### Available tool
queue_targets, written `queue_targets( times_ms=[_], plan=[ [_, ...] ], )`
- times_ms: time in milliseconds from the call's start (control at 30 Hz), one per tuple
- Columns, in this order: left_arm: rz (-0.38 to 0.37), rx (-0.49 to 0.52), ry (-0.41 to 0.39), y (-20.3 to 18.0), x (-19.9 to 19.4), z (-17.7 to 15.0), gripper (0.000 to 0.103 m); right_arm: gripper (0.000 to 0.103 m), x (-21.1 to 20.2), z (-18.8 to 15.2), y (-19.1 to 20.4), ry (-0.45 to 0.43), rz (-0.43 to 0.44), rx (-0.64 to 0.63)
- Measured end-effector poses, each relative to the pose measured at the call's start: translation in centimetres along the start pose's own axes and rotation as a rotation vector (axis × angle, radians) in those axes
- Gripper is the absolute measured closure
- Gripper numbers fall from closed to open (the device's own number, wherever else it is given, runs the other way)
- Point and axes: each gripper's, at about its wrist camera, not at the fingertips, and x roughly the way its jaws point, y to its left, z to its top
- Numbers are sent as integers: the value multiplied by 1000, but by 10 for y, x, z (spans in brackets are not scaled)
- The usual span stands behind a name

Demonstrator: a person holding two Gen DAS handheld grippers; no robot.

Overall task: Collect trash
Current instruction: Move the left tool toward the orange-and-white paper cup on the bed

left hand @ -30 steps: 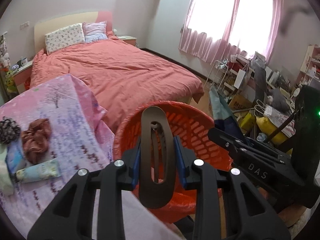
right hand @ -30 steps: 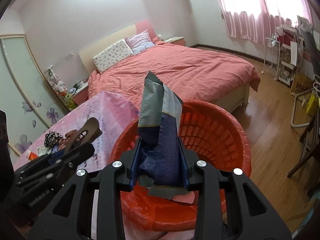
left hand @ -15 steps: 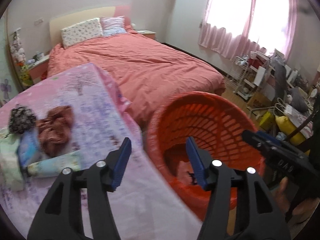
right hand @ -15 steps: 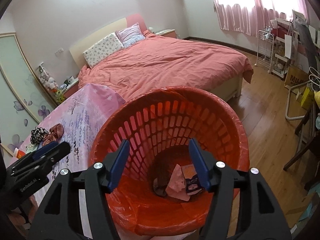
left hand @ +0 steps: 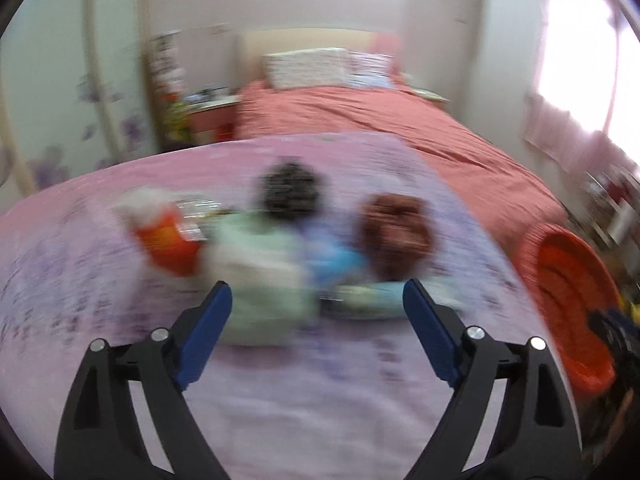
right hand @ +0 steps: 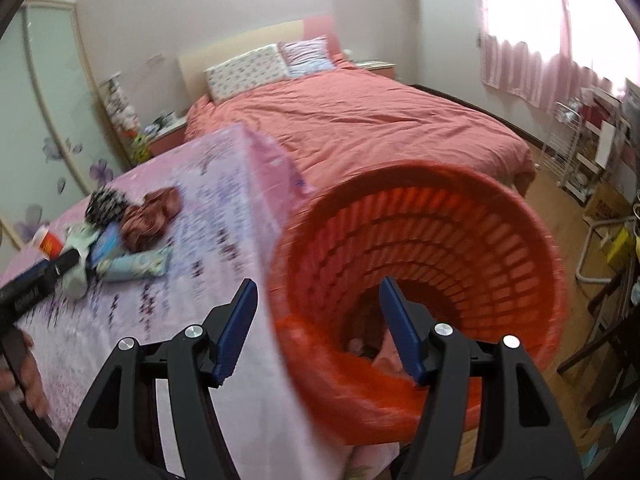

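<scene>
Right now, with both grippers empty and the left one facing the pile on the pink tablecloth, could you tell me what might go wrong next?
The left gripper, jaws just opened, faces a tightly packed cluster: the brown fabric scrunchie touches the pale floral tube, so it might grab a non-trash item by mistake. The orange slotted plastic basket stands hard against the table edge; the right gripper could knock it when it swings.
</scene>
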Motion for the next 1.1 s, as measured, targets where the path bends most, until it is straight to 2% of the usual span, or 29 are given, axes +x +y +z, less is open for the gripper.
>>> queue_targets(
  times_ms=[133, 233, 500, 633, 800, 933, 1033, 1100],
  plan=[
    [128, -138, -10, 57, 7, 16, 15, 39, 3, -5, 28, 14, 20, -51],
    [170, -207, -16, 85, 13, 28, 15, 39, 6, -7, 49, 22, 30, -86],
    [221, -212, 3, 114, 40, 57, 15, 39, 12, -8, 81, 39, 37, -133],
    [192, -232, 31, 131, 39, 48, 16, 39, 13, -9, 91, 46, 35, -159],
    [133, -294, 75, 163, 20, 12, 18, 39, 18, -12, 104, 56, 46, -167],
    [129, -304, 97, 181, 7, -16, 20, 39, 21, -14, 121, 63, 70, -184],
    [143, -301, 105, 193, 5, -26, 20, 39, 25, -14, 133, 70, 89, -193],
    [130, -333, 112, 205, 7, -26, 20, 39, 29, -14, 138, 81, 100, -187]
  ],
)
